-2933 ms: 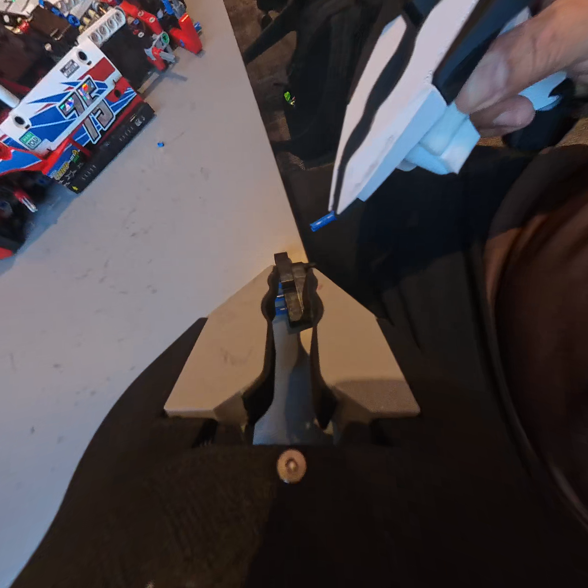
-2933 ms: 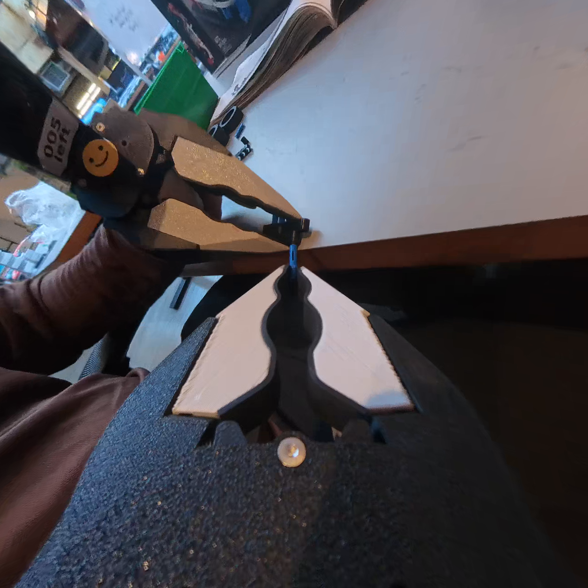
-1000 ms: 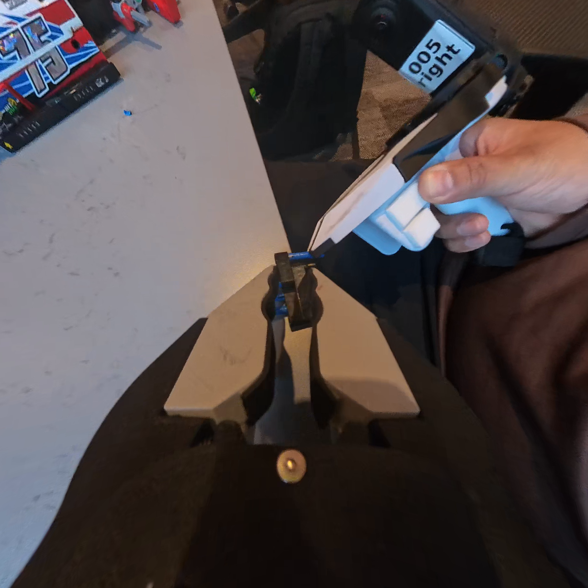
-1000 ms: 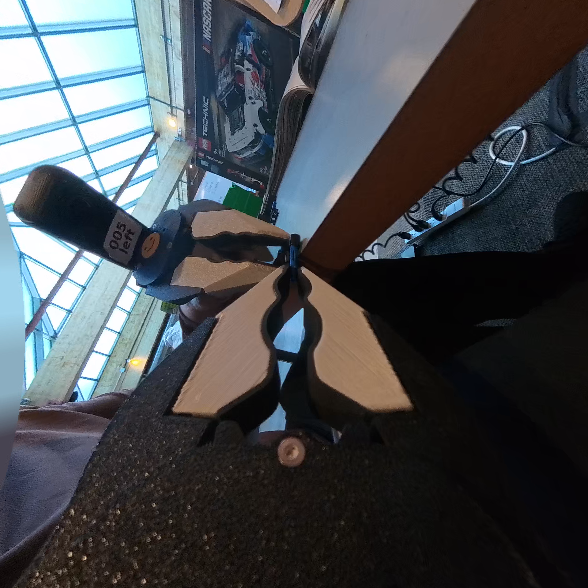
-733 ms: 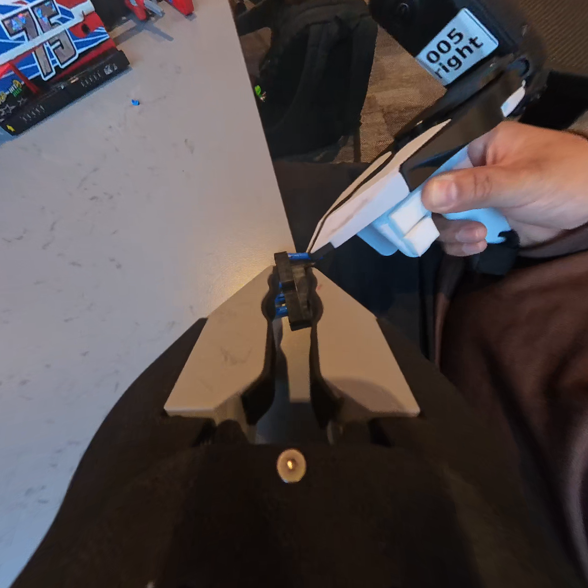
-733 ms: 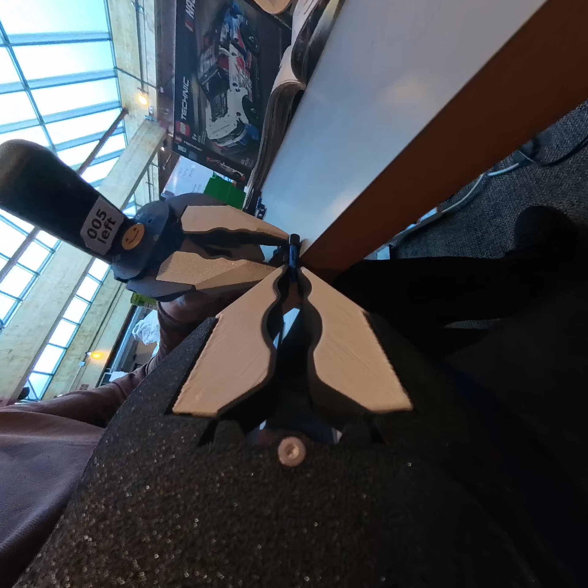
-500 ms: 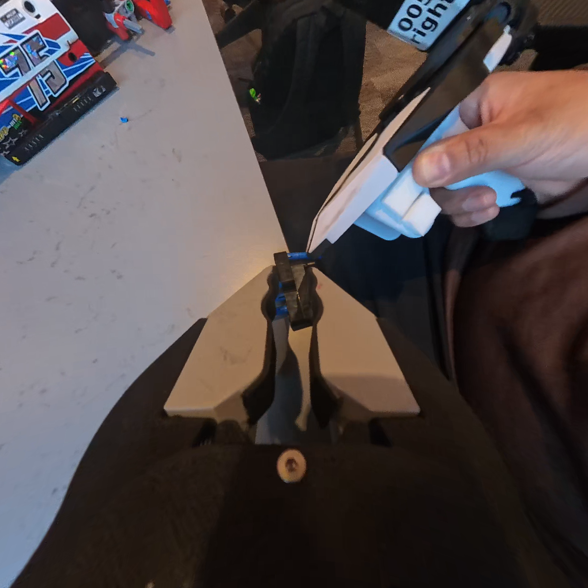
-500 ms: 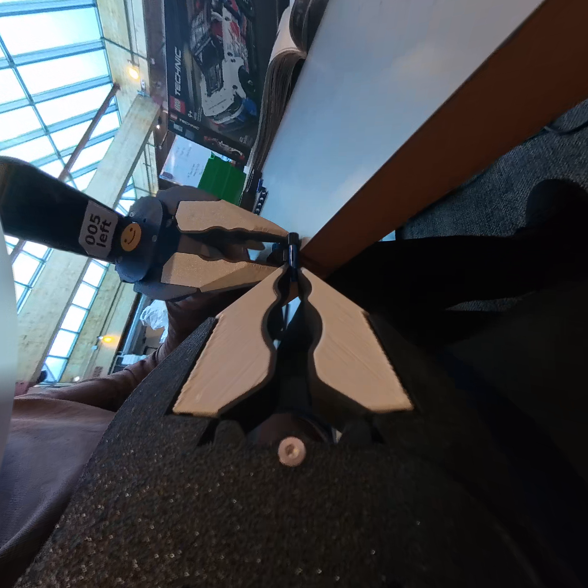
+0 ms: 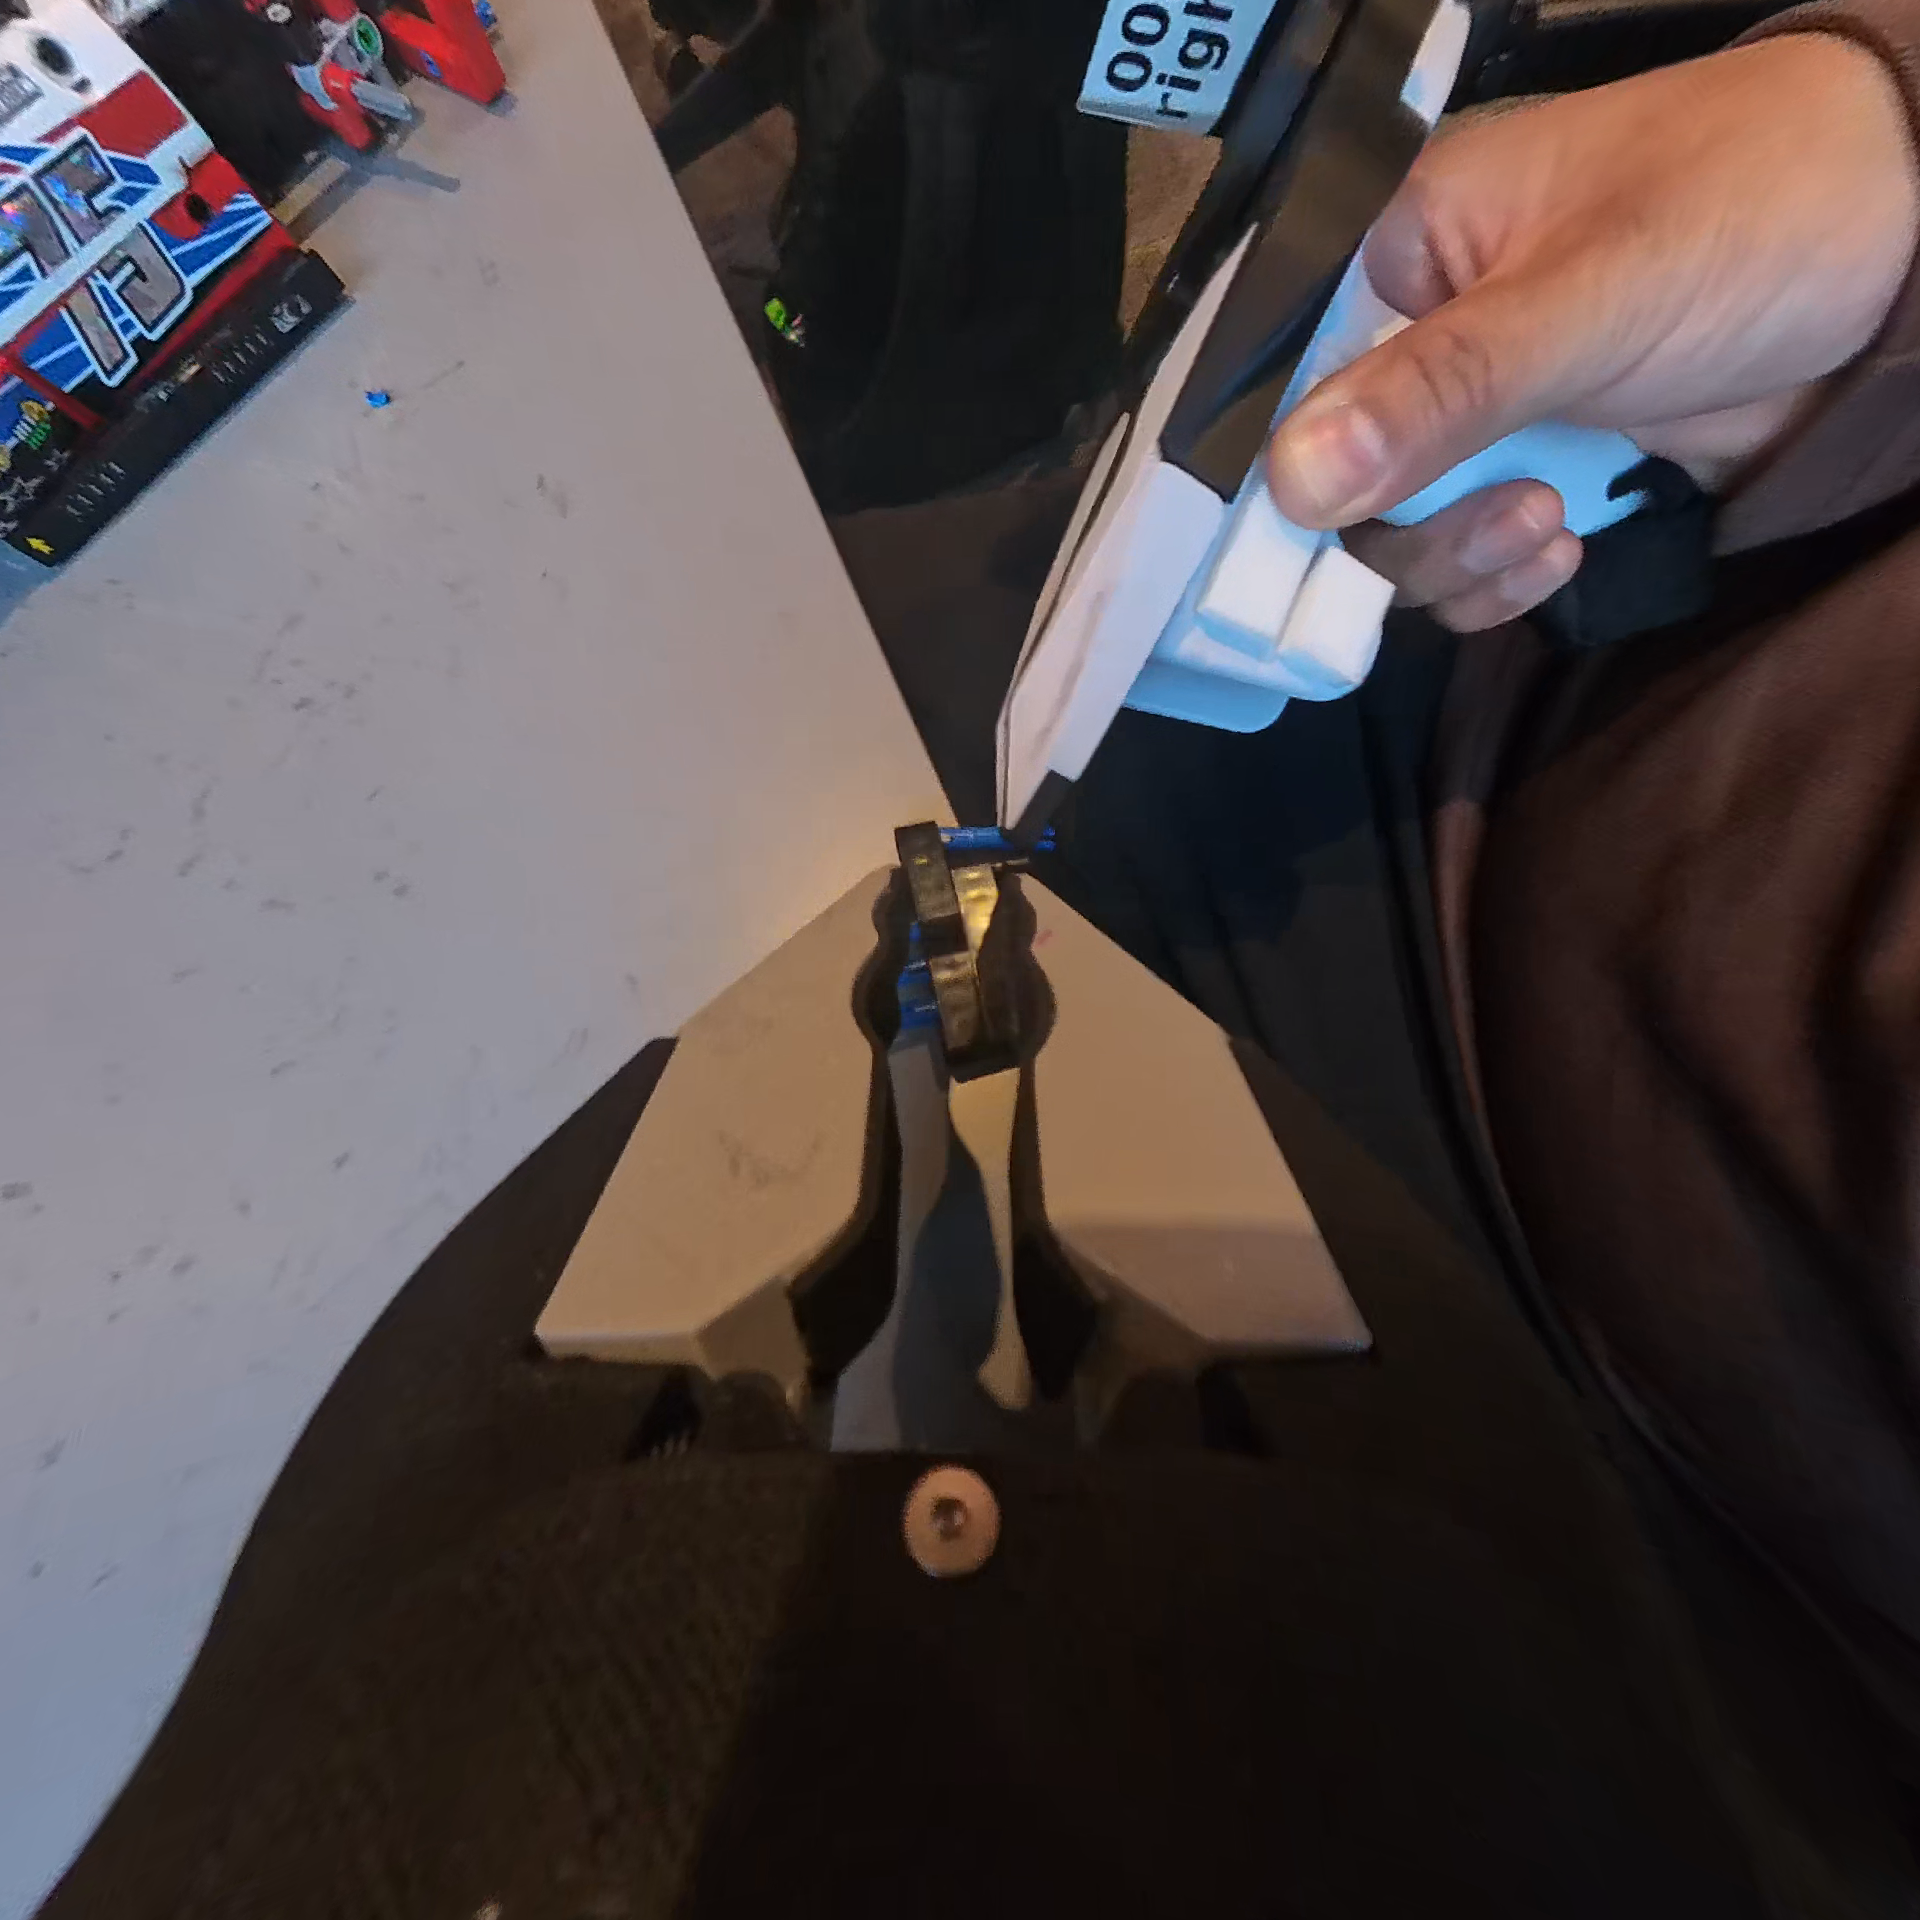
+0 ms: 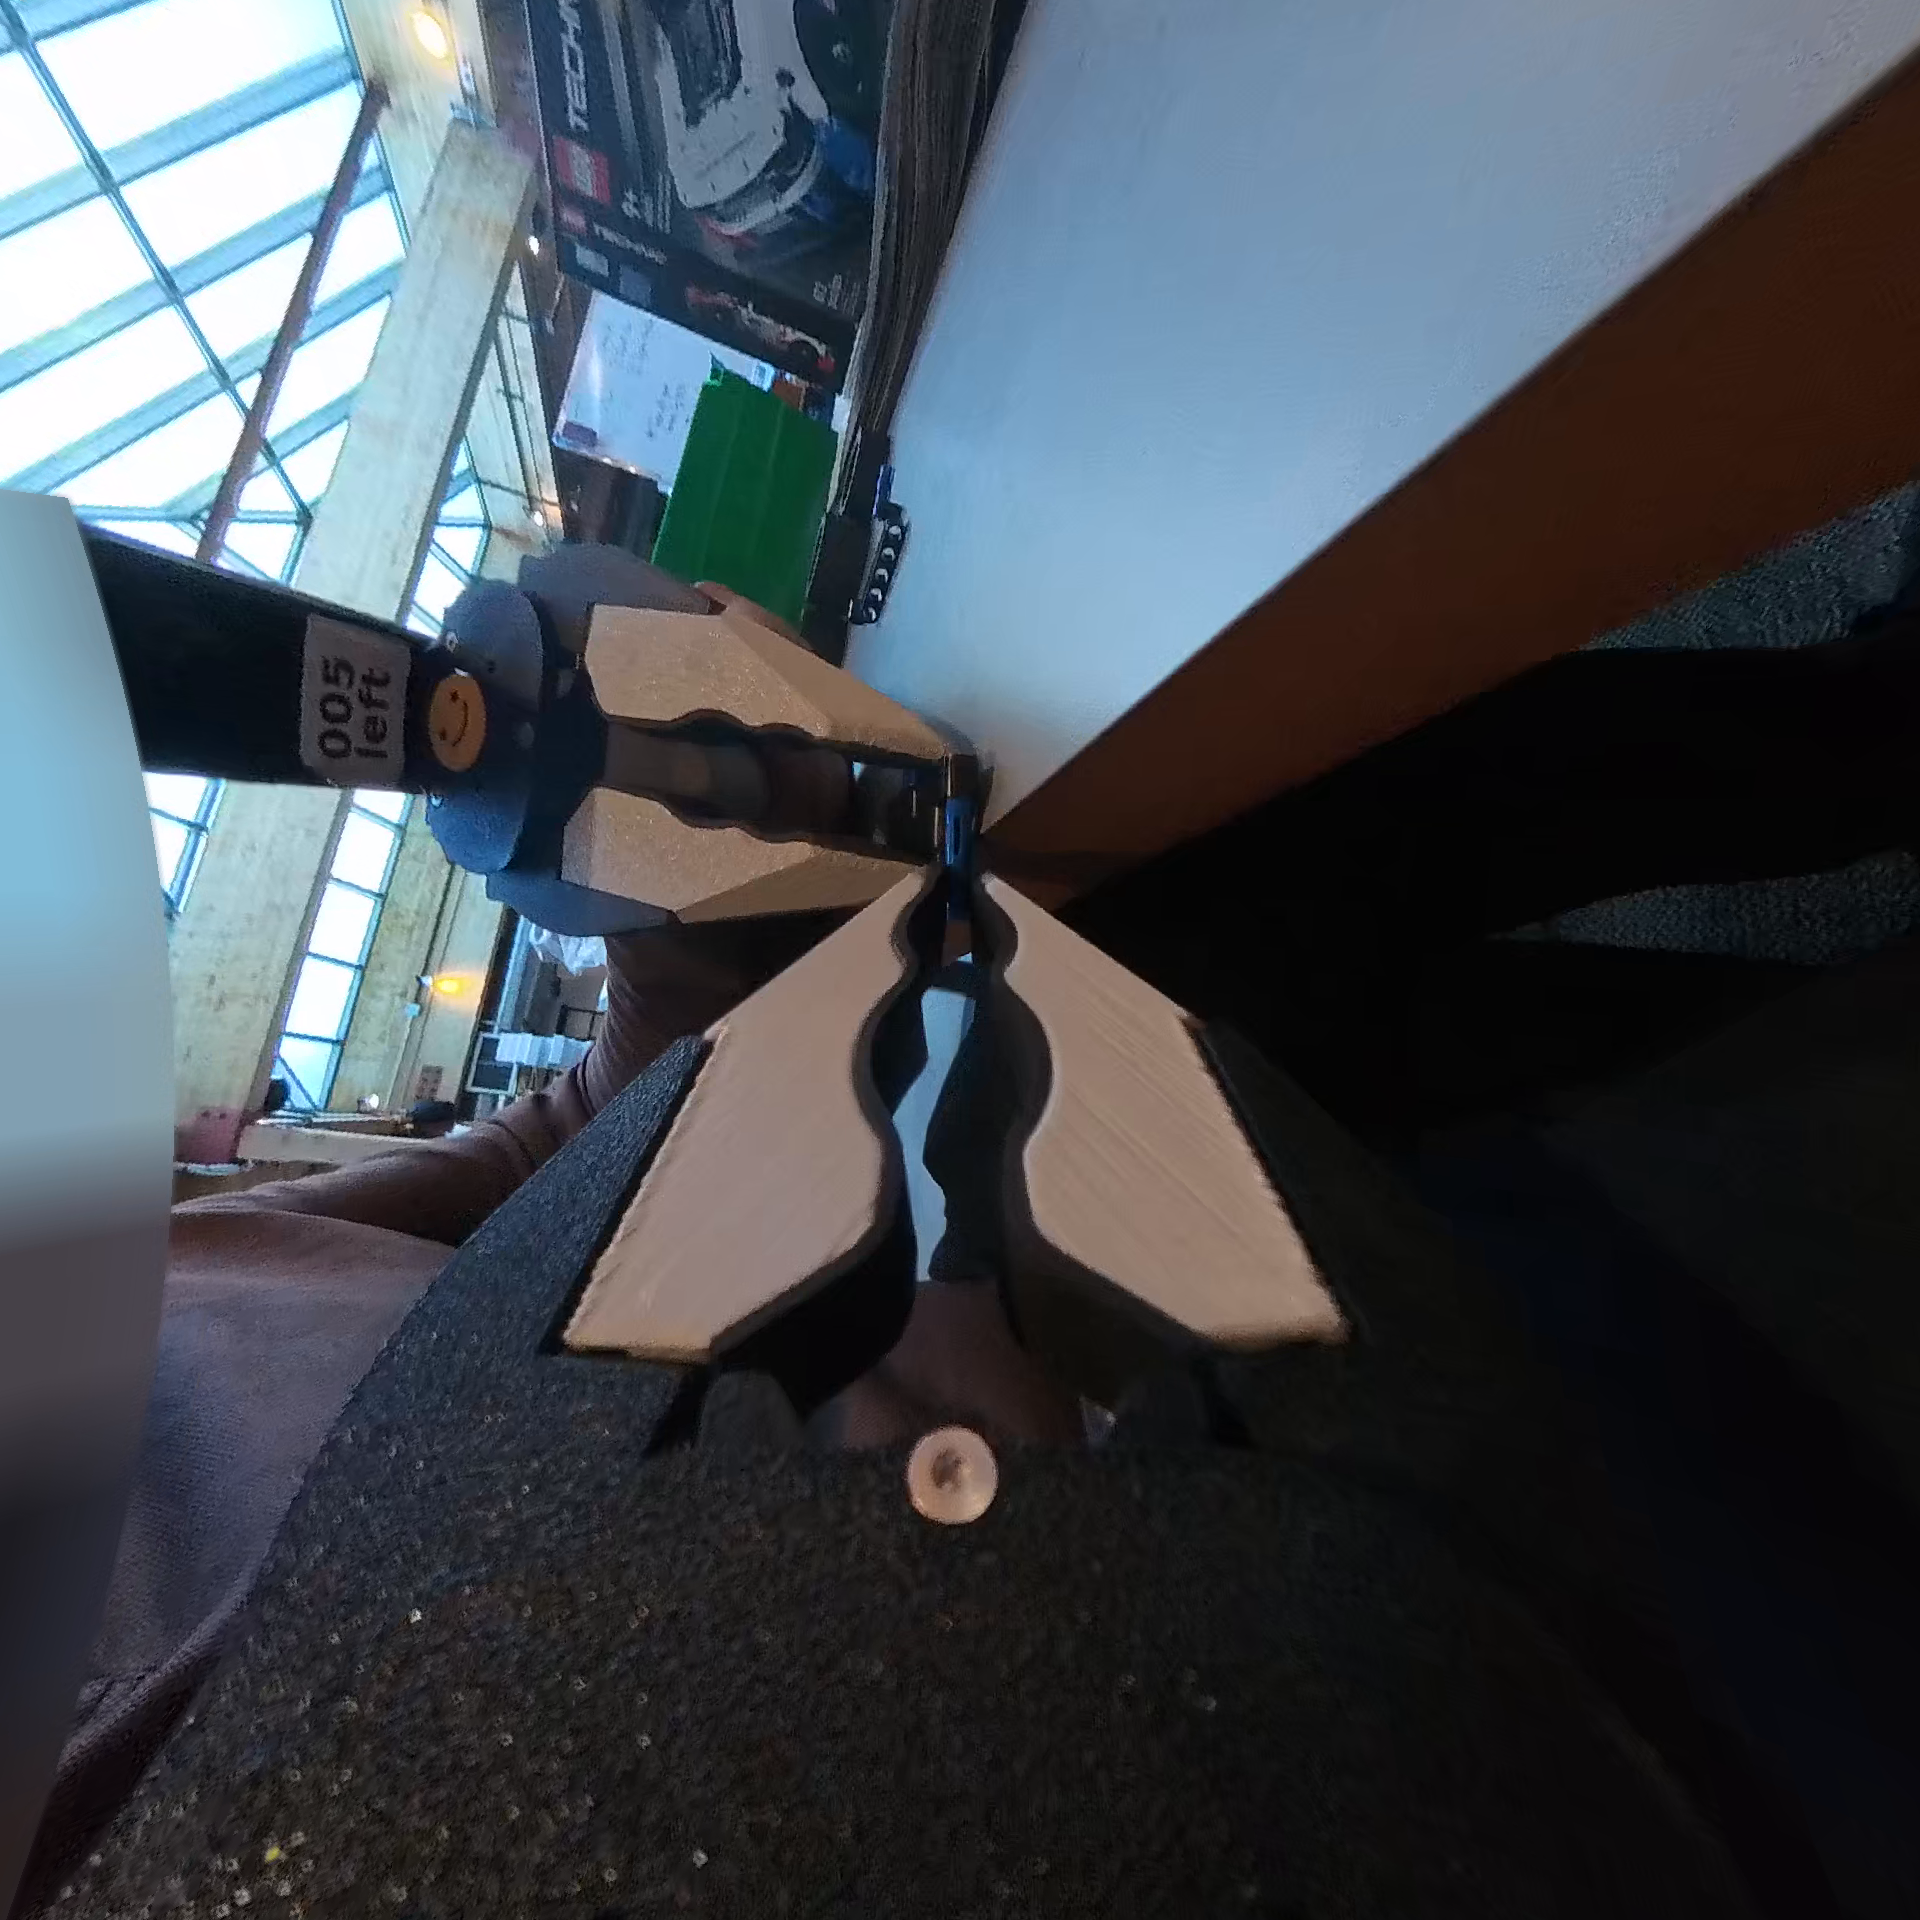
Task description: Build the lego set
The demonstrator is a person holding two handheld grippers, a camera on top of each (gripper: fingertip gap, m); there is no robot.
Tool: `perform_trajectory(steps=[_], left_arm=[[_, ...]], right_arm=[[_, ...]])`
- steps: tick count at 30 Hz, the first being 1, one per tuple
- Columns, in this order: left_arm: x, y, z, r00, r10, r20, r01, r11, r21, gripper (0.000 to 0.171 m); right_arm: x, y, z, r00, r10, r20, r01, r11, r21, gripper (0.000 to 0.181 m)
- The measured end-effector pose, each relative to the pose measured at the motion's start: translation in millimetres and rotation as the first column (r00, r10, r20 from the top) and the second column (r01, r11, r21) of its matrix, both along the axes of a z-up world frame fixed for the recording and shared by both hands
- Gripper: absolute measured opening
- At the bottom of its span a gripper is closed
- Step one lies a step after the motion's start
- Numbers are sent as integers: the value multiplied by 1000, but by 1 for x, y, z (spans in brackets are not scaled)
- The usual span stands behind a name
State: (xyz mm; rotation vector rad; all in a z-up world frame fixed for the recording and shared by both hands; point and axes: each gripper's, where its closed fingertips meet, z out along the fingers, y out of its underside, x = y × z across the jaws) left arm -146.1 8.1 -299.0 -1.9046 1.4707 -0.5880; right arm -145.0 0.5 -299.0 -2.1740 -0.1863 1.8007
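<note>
My left gripper (image 9: 961, 909) is shut on a small black lego beam (image 9: 971, 997) with blue pins on its left side, held just off the table's corner. My right gripper (image 10: 948, 888) is shut on a short blue pin (image 10: 958, 831). Its tip (image 9: 1029, 810) comes in from the upper right in the left wrist view and holds the pin (image 9: 982, 836) against the top end of the beam. The right wrist view shows the left gripper (image 10: 925, 800) side-on, with the beam (image 10: 951, 784) at its tip. How deep the pin sits is hidden.
The white table (image 9: 416, 727) bears a red, white and blue lego car (image 9: 114, 260) at the far left and a loose blue piece (image 9: 376, 396). The set's box (image 10: 707, 156), a booklet (image 10: 914, 208) and a green object (image 10: 743, 499) stand farther off. A hand (image 9: 1558, 291) holds the right gripper. Less than 4 cm separates the two grippers' tips.
The right gripper has brought the blue pin from apart onto the top end of the black beam. Since then it has tilted steeper while both grippers stay shut.
</note>
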Motion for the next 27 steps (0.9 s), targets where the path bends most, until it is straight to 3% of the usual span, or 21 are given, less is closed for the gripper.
perform_trajectory(steps=[12, 27], left_arm=[[-7, -6, 4, 998, -63, 19, 63, 998, 17, 15], [-10, 4, 0, 1000, 17, 2, -17, 1000, 3, 15]], right_arm=[[-5, -6, 5, 998, 54, -44, -56, 998, -39, 2], [-5, 7, 4, 1000, -24, -19, 23, 1000, -20, 1]])
